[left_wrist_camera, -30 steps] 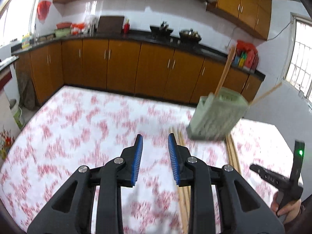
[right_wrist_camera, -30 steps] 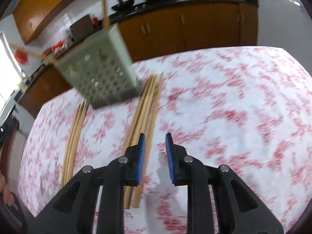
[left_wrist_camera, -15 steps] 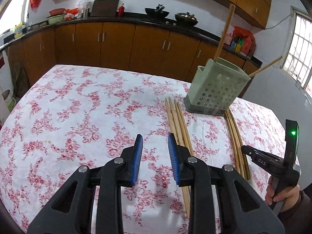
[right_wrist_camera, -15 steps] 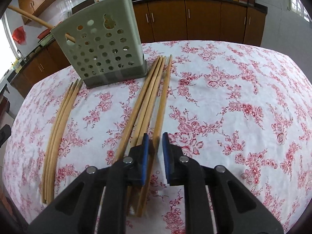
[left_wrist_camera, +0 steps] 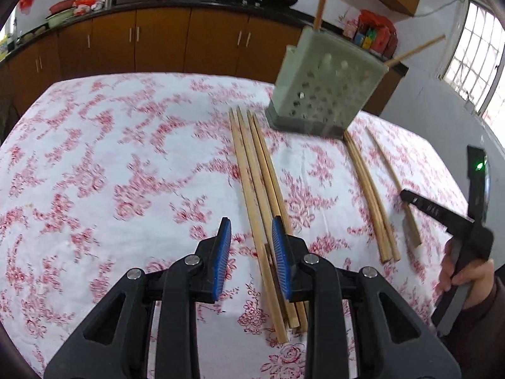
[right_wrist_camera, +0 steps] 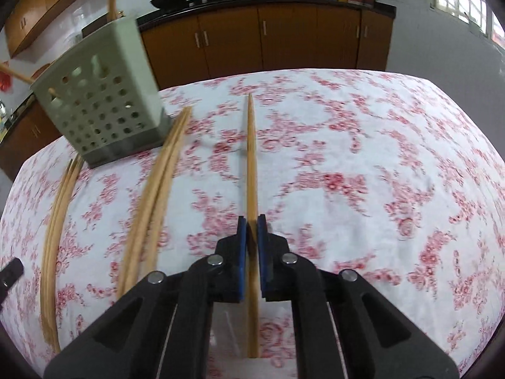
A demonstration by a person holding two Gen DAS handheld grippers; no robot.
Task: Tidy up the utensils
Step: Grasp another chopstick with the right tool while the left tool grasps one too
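A green perforated utensil holder (left_wrist_camera: 325,85) with two chopsticks in it stands on the floral tablecloth; it also shows in the right wrist view (right_wrist_camera: 101,101). My right gripper (right_wrist_camera: 252,221) is shut on one wooden chopstick (right_wrist_camera: 251,158), which points forward along the fingers. My left gripper (left_wrist_camera: 251,230) is open and empty, low over the near end of a bundle of chopsticks (left_wrist_camera: 255,170). More chopsticks (left_wrist_camera: 367,189) lie to the right of the holder. The right gripper's body (left_wrist_camera: 442,211) shows at the right of the left wrist view.
The table (right_wrist_camera: 378,158) has a white cloth with red flowers. Brown kitchen cabinets (left_wrist_camera: 157,41) and a black counter with pans run behind it. A window (left_wrist_camera: 479,63) is at the right. Another curved bundle of chopsticks (right_wrist_camera: 53,208) lies at the left in the right wrist view.
My right gripper has shut on one chopstick and drawn it away from its bundle. My left gripper has come lower and closer to the middle bundle, still open.
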